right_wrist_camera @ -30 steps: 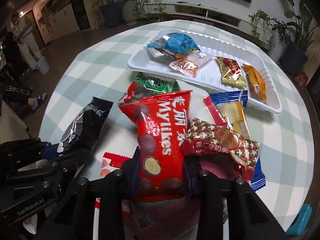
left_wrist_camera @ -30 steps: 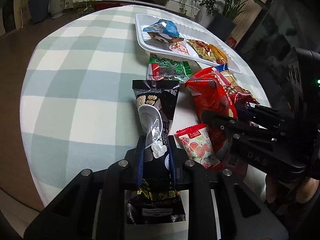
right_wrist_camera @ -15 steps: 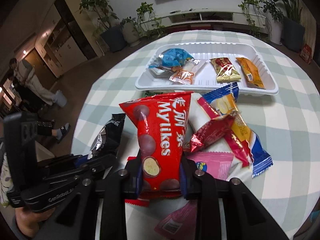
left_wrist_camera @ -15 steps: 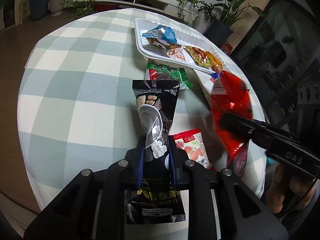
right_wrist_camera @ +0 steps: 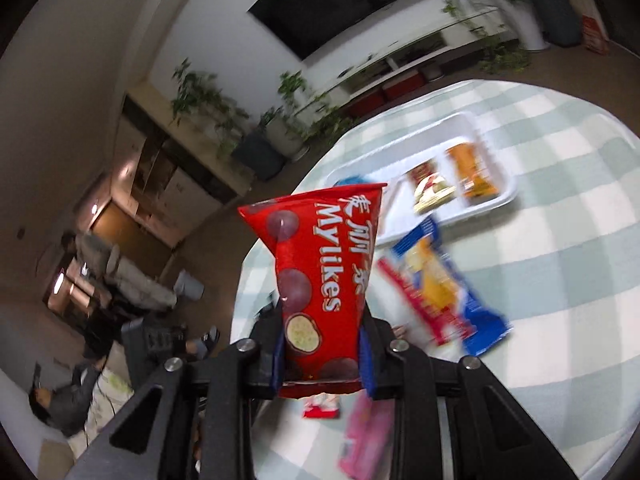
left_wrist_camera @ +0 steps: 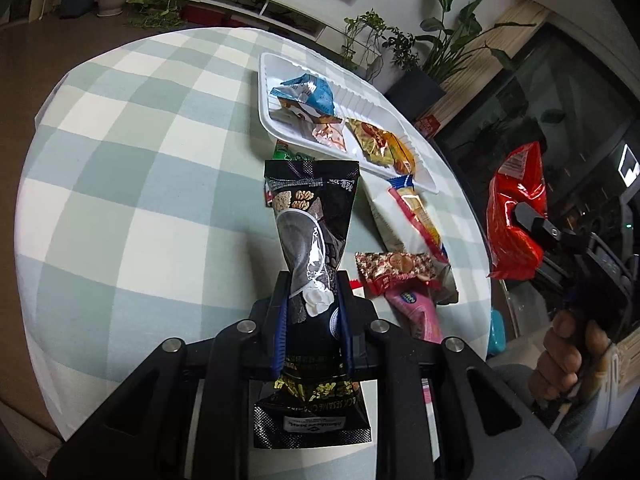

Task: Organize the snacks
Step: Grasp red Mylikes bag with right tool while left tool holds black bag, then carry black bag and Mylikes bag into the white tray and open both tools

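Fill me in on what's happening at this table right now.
A person is sorting packaged snacks with a handheld claw in each hand. The left claw is shut on a black foil snack pouch above the checked tablecloth. The right claw is shut on a red Mylikes chocolate bag, held up in the air. A white plastic tray already holds several packets; other wrapped snacks lie loose on the cloth.
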